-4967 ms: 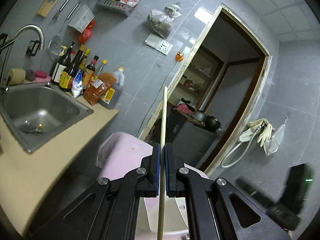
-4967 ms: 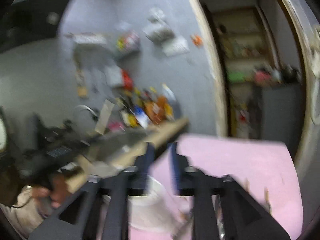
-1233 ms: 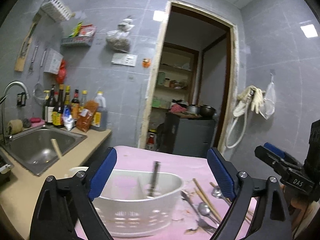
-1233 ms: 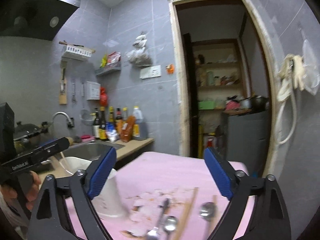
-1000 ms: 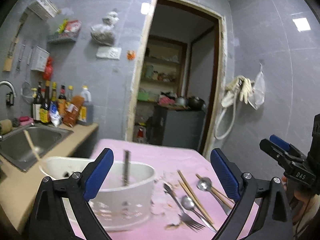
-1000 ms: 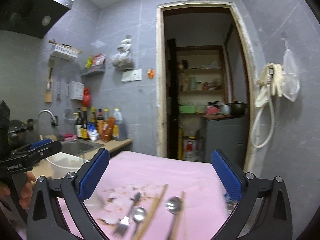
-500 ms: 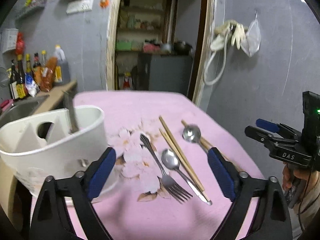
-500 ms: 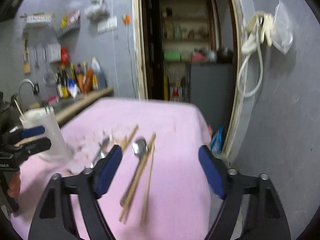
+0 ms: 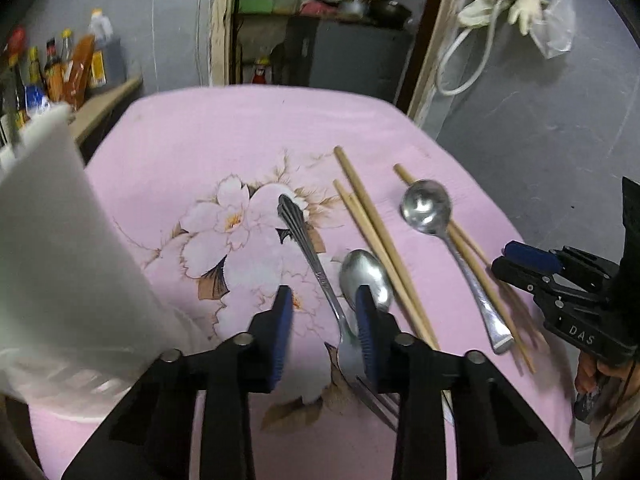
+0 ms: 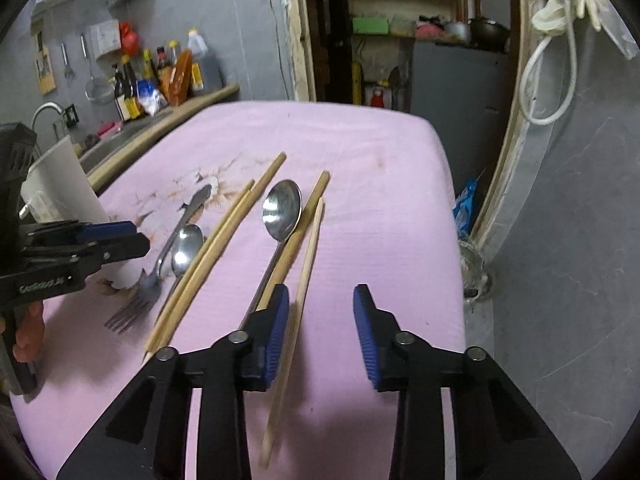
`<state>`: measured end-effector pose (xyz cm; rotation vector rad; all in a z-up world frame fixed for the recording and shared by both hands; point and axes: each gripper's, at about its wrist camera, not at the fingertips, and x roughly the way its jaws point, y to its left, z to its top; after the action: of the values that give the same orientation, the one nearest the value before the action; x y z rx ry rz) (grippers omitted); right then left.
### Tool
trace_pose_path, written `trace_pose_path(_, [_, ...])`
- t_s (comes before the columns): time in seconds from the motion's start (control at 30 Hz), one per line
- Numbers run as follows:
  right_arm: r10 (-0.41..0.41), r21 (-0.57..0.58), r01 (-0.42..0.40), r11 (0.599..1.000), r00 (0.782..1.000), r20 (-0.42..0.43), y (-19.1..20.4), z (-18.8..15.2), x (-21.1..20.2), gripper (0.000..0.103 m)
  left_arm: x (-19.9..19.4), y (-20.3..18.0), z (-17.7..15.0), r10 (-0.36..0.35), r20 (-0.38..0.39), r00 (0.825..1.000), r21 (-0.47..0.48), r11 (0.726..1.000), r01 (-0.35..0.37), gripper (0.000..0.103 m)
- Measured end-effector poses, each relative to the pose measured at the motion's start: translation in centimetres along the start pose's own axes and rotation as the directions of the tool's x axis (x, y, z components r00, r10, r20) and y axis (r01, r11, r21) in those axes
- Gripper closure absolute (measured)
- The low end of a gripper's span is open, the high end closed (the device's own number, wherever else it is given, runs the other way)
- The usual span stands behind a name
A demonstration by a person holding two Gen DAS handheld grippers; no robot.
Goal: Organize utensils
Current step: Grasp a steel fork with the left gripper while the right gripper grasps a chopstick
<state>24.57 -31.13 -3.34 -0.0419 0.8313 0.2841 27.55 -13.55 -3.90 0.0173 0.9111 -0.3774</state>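
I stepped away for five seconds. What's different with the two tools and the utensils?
The left tool has let go of its chopstick, opened and dropped over the fork. The right tool opened and lowered by a chopstick. Utensils on the pink cloth look unmoved.

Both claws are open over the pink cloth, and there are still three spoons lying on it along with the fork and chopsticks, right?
Not quite: only two spoons lie on the pink cloth, one among the chopsticks, one beside the fork. The right wrist view shows both. Left claw and right claw are open.
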Motion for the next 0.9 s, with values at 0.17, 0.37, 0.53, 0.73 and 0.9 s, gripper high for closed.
trace_pose_path(0.17, [-0.002, -0.024, 0.001, 1.0, 0.999, -0.043, 0.2, 1.1, 1.4, 0.081, 1.4, 0.4, 0.7, -0.002, -0.032, 0.999, -0.02, 1.0, 0.001, 0.08])
trace_pose_path(0.37, [-0.01, -0.039, 0.006, 0.999, 0.997, -0.082, 0.2, 2.5, 3.0, 0.081, 2.2, 0.6, 1.4, -0.009, -0.053, 0.999, -0.037, 0.999, 0.007, 0.08])
trace_pose_path(0.53, [-0.002, -0.05, -0.003, 0.999, 0.995, -0.103, 0.0, 2.9, 3.6, 0.081, 2.6, 0.5, 1.7, -0.01, -0.057, 0.998, -0.046, 0.999, 0.007, 0.08])
trace_pose_path(0.73, [0.006, -0.054, -0.011, 0.998, 0.995, -0.1, 0.0, 2.7, 3.3, 0.086, 2.3, 0.4, 1.1, -0.032, -0.078, 0.996, -0.045, 0.999, 0.029, 0.083])
trace_pose_path(0.9, [0.023, -0.042, -0.027, 0.999, 0.995, -0.095, -0.4, 2.3, 2.7, 0.094, 1.7, 0.1, 0.4, -0.046, -0.091, 0.995, -0.025, 0.999, 0.043, 0.083])
